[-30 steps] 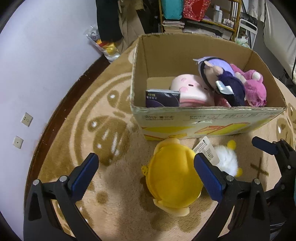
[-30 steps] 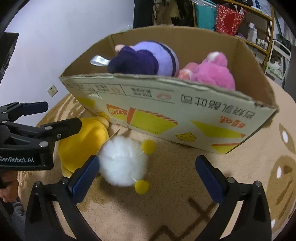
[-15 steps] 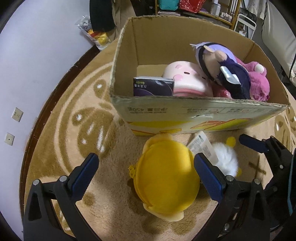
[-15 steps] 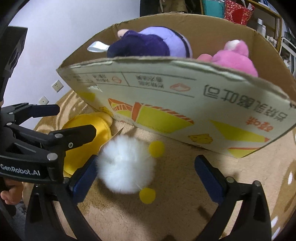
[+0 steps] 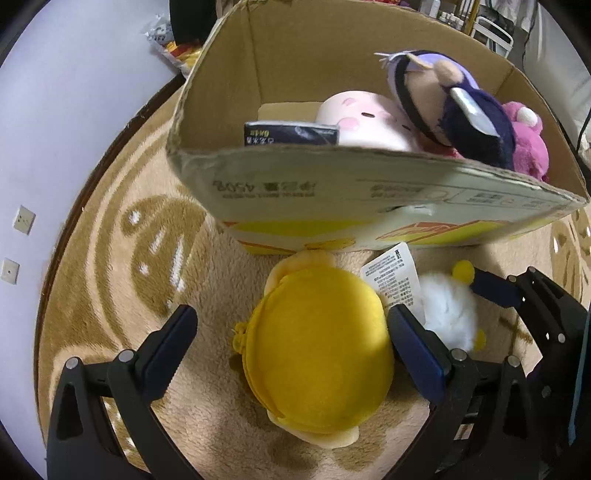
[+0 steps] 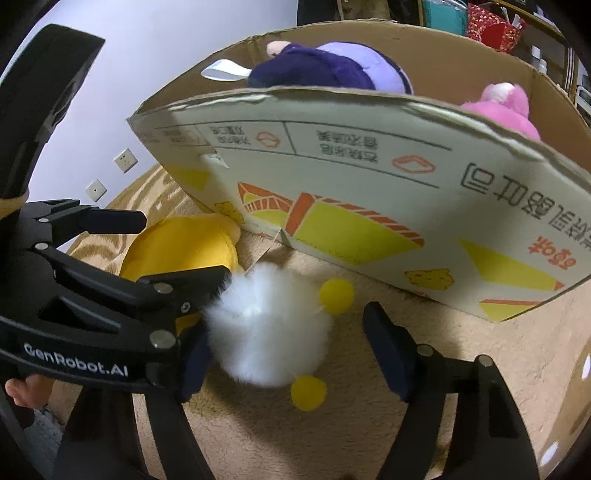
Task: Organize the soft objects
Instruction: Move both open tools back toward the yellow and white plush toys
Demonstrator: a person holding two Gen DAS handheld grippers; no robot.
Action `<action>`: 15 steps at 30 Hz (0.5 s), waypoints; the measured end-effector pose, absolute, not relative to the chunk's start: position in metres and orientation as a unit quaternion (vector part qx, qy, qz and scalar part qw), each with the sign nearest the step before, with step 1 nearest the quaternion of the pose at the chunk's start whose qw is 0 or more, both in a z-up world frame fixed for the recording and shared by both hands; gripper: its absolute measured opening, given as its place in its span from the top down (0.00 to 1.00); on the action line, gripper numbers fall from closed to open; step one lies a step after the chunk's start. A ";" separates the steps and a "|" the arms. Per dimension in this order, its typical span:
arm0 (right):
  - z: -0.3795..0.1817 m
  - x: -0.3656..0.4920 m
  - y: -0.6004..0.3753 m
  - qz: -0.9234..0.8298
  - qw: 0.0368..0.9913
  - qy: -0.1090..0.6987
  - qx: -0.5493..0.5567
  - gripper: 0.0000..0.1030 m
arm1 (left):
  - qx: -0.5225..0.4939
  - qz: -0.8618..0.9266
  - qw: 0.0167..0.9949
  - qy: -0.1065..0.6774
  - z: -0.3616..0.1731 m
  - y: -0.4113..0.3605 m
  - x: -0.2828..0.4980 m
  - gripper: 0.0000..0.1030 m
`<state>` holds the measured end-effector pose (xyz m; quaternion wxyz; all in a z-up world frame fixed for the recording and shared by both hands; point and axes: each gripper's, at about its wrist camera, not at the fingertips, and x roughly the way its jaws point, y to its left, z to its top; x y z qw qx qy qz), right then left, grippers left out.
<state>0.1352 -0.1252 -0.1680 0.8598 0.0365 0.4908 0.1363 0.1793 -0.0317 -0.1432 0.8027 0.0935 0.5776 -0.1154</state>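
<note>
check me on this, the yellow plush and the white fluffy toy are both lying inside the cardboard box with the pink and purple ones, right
Not quite. The yellow plush and the white fluffy toy lie on the carpet outside the cardboard box, just in front of its printed wall. The left wrist view shows it. The pink plush and purple plush are indeed inside.

You are working over a tan rug that is showing a darker brown pattern with white flecks, and it is running up to a dark baseboard under a pale wall. Two white wall sockets are sitting low on that wall, one just beside the other. Behind, a crumpled plastic bag with yellow and red contents is lying on the floor, and a shelf is holding a teal box and a red patterned bag.
</note>
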 end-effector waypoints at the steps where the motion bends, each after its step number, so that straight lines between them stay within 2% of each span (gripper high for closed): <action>1: -0.168 0.135 -0.124 0.136 0.860 0.491 0.034 0.23 | 0.091 -0.115 0.802 0.580 -0.144 -0.030 0.180 0.01; 15: -0.178 0.135 -0.105 0.136 0.861 0.490 0.018 0.24 | 0.083 -0.106 0.790 0.598 -0.156 -0.045 0.186 0.01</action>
